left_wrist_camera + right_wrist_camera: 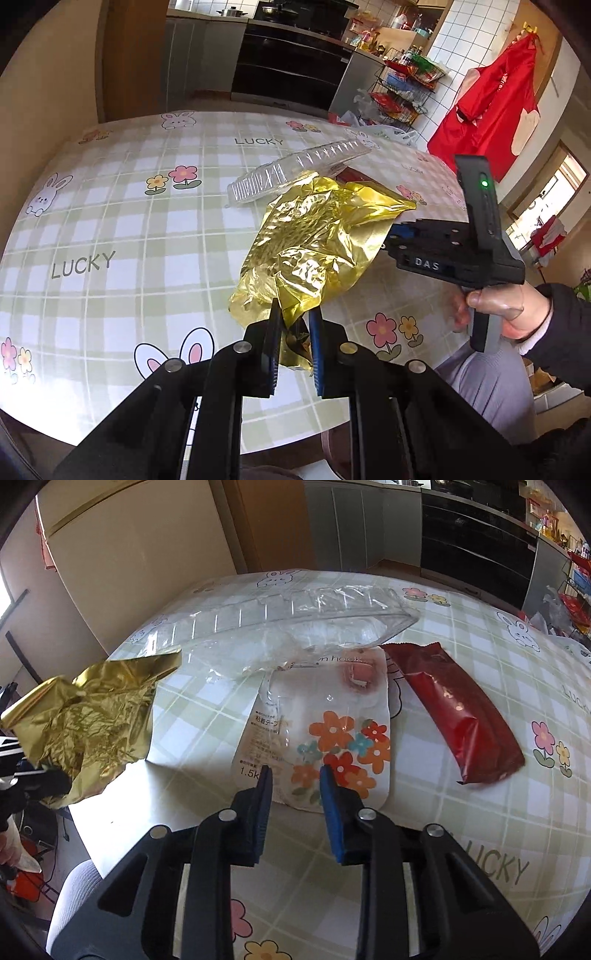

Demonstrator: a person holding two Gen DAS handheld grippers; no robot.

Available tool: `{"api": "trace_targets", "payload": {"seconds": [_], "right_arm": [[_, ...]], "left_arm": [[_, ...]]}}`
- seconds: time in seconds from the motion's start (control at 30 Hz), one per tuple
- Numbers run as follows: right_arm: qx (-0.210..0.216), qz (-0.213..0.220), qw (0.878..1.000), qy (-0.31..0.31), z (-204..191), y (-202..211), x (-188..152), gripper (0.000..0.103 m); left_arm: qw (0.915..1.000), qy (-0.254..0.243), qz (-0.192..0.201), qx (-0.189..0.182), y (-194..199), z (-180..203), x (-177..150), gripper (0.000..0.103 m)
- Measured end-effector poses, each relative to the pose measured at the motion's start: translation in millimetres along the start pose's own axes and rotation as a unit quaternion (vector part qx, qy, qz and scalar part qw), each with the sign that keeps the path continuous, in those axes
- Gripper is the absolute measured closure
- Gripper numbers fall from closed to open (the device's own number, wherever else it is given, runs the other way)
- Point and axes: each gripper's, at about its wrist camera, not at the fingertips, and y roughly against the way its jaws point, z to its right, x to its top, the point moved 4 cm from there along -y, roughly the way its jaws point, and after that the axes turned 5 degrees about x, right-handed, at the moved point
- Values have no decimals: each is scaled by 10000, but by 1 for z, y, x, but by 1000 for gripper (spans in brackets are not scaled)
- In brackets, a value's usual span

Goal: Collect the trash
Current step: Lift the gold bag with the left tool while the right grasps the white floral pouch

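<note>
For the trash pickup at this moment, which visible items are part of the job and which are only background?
Job items:
gold foil wrapper, held in left gripper
clear plastic tray
flowered hook package
red wrapper
right gripper

Background:
table
red apron
wire rack
stove

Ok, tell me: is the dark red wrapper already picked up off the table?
No, the dark red wrapper lies flat on the checked tablecloth, to the right of the flowered hook package, with no fingers touching it.
</note>
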Motion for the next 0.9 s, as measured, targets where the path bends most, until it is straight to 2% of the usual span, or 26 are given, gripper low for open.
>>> {"api": "trace_targets", "payload": {"seconds": [0.07,0.2,0.4,0.63,0.9], "right_arm": [[-57,-21,10000,-47,1,-4,1,74],[-225,-200,9995,-132,5,-14,-2,91],[-174,-153,9996,-188,9,5,-17,92],[-131,-80,9991,-401,17,54,-59,92],[-449,457,9941,-879,37,126,-93,92]], "left_arm": [[10000,-8,-9,-61,2,3,-4,89],[9998,1,-17,-175,4,7,-8,89],[9998,76,31,-199,4,6,-5,89],[9997,60,94,-199,2,15,2,89],[9987,-194,268,-399,18,49,15,89]]}}
